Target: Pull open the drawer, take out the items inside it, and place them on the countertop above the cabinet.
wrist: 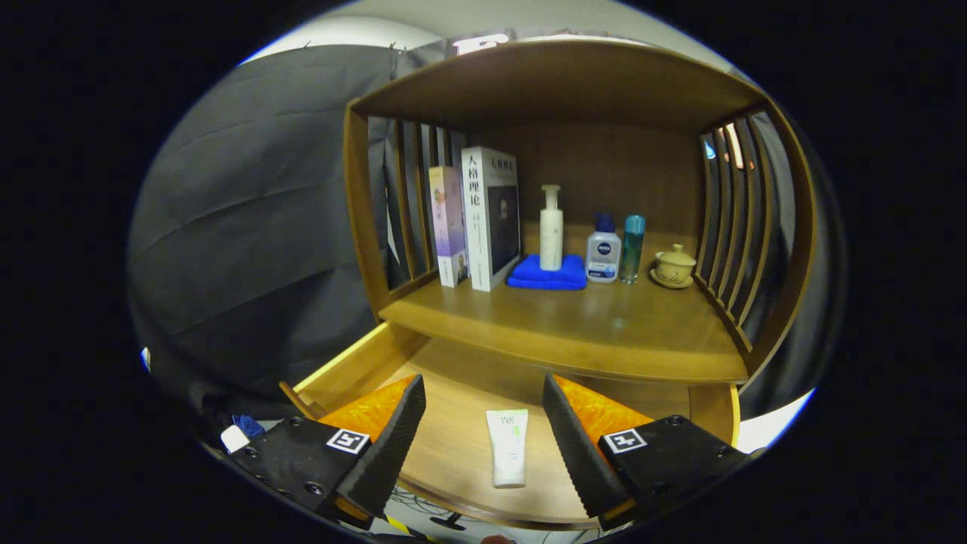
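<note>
Gripper view looks down into the pulled-out drawer, where a white tube lies flat near its front edge, between the spread fingers of the claw, which grips nothing. Above, the surface carries two books, a pump bottle on a blue cloth, two small bottles and a lidded cup along its back edge.

This is a pretend home room set up in a booth. A wooden cabinet holds books, a pump bottle on a folded blue towel, and a little teacup. Black cloth hangs around it.
</note>
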`<state>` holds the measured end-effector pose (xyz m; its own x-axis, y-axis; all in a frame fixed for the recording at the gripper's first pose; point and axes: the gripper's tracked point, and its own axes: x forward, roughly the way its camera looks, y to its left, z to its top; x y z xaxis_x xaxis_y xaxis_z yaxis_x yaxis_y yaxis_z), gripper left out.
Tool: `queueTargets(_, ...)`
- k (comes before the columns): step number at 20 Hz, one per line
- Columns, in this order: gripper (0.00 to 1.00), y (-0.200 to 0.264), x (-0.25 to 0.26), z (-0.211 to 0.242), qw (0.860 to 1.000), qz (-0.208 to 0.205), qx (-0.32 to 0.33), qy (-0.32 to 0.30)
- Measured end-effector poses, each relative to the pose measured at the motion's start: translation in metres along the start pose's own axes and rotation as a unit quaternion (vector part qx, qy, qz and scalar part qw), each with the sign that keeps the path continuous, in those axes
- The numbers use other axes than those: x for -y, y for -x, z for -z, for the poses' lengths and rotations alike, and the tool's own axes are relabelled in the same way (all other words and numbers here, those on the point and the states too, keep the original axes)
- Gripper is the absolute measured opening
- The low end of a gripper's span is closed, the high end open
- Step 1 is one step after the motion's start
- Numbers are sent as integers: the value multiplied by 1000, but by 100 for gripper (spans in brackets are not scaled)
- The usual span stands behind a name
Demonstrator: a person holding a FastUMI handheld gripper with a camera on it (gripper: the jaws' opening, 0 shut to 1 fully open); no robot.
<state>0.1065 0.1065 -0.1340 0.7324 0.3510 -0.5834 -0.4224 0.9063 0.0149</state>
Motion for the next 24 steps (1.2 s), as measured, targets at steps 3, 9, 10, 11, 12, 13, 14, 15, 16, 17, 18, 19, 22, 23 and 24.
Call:
queueTargets(3,96,-22,6,8,999,-3,-51,8)
queueTargets(9,96,-64,-6,54,977,-49,-206,37)
queueTargets(10,96,-70,-6,66,971,-49,-232,44)
queueTargets(11,96,-76,-5,75,964,-49,-254,56)
queueTargets(12,97,-81,-6,85,958,-52,-272,68)
queueTargets(13,97,-86,-3,93,953,-45,-288,79)
queueTargets(14,97,-89,3,100,949,-38,-300,92)
queueTargets(15,98,-94,8,104,945,-29,-309,101)
queueTargets(16,99,-98,14,110,940,-21,-322,114)
queueTargets(17,98,-98,18,115,934,-17,-335,127)
queueTargets(18,99,-97,21,118,929,-17,-345,135)
queueTargets(19,99,-96,21,121,925,-22,-353,137)
queueTargets(22,99,-88,15,135,914,-40,-382,134)
queueTargets(23,97,-90,18,137,912,-41,-383,139)
queueTargets(24,91,-87,19,138,910,-39,-387,143)
